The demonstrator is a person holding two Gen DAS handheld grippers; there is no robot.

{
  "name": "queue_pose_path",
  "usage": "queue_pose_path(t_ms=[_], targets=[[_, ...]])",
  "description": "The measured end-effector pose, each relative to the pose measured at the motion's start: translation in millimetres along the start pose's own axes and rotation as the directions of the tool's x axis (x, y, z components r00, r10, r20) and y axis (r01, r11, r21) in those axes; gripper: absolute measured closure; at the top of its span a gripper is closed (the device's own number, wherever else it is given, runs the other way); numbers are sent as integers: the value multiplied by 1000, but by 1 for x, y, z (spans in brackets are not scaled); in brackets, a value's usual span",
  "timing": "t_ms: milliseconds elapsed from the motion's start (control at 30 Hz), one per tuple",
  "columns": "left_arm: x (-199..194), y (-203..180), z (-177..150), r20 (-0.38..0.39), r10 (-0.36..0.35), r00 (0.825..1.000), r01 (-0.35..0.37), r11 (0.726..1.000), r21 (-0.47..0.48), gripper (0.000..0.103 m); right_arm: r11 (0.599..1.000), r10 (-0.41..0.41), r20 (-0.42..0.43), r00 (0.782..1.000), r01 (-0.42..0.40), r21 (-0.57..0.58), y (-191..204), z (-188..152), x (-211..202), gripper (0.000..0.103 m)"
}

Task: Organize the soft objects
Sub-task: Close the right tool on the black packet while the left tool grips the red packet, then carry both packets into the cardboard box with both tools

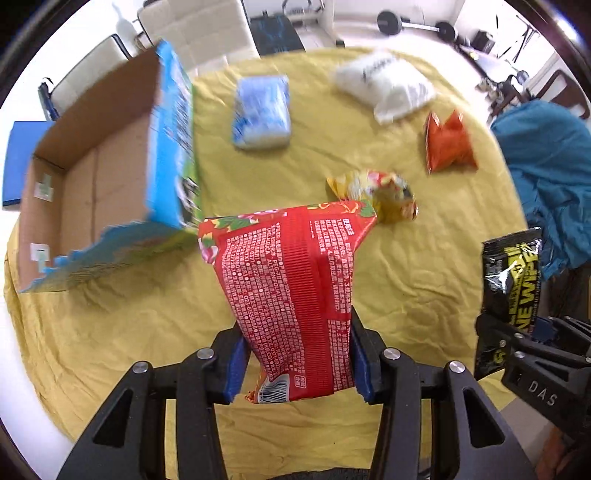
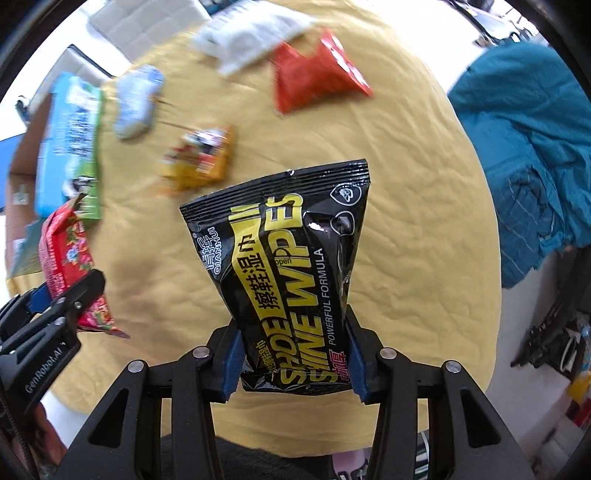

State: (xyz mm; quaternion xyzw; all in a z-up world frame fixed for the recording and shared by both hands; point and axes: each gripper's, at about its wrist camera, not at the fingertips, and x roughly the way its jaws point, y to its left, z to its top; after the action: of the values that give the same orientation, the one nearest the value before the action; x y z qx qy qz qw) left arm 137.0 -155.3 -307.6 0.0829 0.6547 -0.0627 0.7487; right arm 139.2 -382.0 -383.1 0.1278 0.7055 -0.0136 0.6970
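My left gripper (image 1: 297,354) is shut on a red flowered packet (image 1: 291,288), which hangs lifted above the yellow cloth (image 1: 332,424). My right gripper (image 2: 293,350) is shut on a black shoe wipes pack (image 2: 288,266), also held off the cloth. The black shoe wipes pack (image 1: 511,280) shows at the right edge of the left wrist view. The red flowered packet (image 2: 64,258) shows at the left of the right wrist view. An open cardboard box (image 1: 99,184) with blue printed sides stands at the left.
On the cloth lie a blue-white tissue pack (image 1: 262,110), a white pack (image 1: 388,85), an orange-red bag (image 1: 448,144) and a yellow crumpled bag (image 1: 380,192). A teal garment (image 1: 550,177) hangs at the right. White chairs (image 1: 199,33) stand beyond the table.
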Motion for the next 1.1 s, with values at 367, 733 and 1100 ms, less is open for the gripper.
queue_pose_path(t_ms=[367, 733, 1100], targets=[[-41, 55, 25, 191, -40, 981, 61, 992, -107, 60, 984, 112, 151, 982, -88, -154, 95, 31, -92, 54], [-59, 157, 82, 285, 3, 959, 42, 987, -154, 60, 954, 167, 210, 963, -104, -282, 241, 69, -124, 54], [33, 269, 151, 119, -66, 991, 90, 973, -210, 60, 962, 130, 145, 981, -90, -259, 347, 156, -41, 54]])
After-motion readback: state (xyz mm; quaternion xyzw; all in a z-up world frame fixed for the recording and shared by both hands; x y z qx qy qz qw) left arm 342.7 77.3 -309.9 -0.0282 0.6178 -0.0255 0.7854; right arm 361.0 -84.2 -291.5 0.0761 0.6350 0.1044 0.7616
